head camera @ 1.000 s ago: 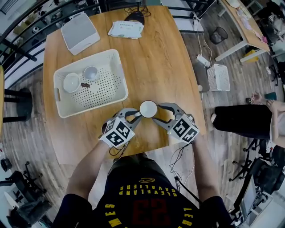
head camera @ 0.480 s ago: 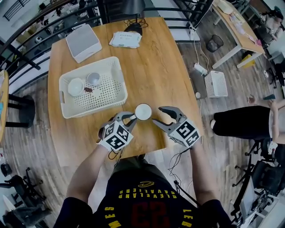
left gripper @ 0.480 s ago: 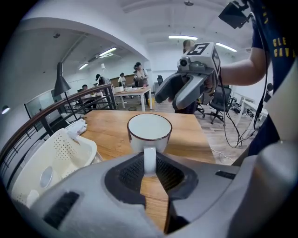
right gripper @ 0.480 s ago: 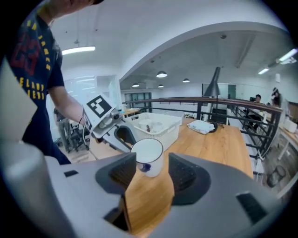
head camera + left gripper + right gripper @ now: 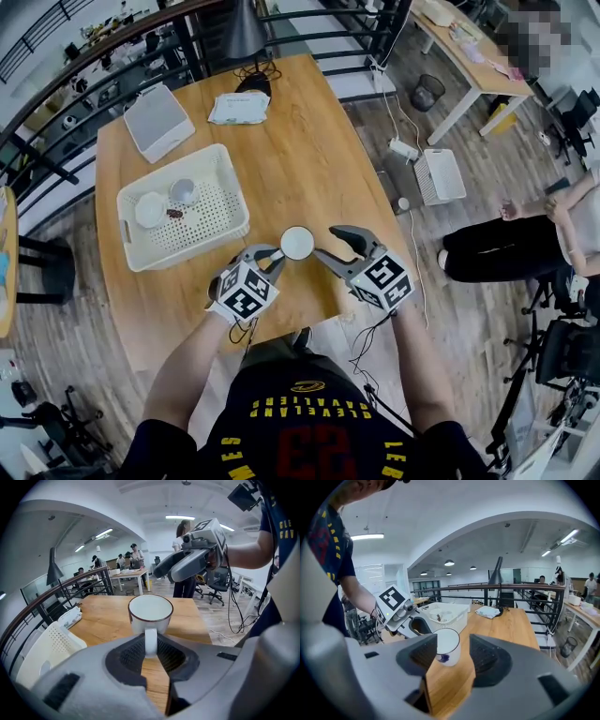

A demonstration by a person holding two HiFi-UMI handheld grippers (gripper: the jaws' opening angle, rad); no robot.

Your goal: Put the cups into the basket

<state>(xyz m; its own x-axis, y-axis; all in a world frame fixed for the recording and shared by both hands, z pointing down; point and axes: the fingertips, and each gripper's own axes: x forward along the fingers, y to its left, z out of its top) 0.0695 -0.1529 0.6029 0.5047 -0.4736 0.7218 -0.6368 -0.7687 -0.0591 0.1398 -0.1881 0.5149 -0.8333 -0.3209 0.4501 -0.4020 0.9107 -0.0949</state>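
Three cups in all. First cup (image 5: 150, 209) and second cup (image 5: 182, 190) sit in the basket (image 5: 202, 217), side by side toward its 10 o'clock corner, with a brown bit (image 5: 174, 213) just beside them. The basket is on the table (image 5: 309, 159), at 10 o'clock from my grippers.

Third cup (image 5: 297, 243) (image 5: 150, 611) (image 5: 447, 649) is upright, mouth up, near the table's 6 o'clock edge, well apart from the basket. My left gripper (image 5: 272, 255) (image 5: 150, 649) is at its 7 o'clock, fingers clamped on the handle (image 5: 150, 641), cup body sticking out past the tips.

My right gripper (image 5: 336, 246) (image 5: 451, 656) is at the cup's 3 o'clock, fingers wide apart, gripping nothing. The cup shows in the gap just ahead of the tips; can't tell if a pad touches it.

White box (image 5: 155, 120) and packet (image 5: 237, 107) are at the table's 11-12 o'clock end.
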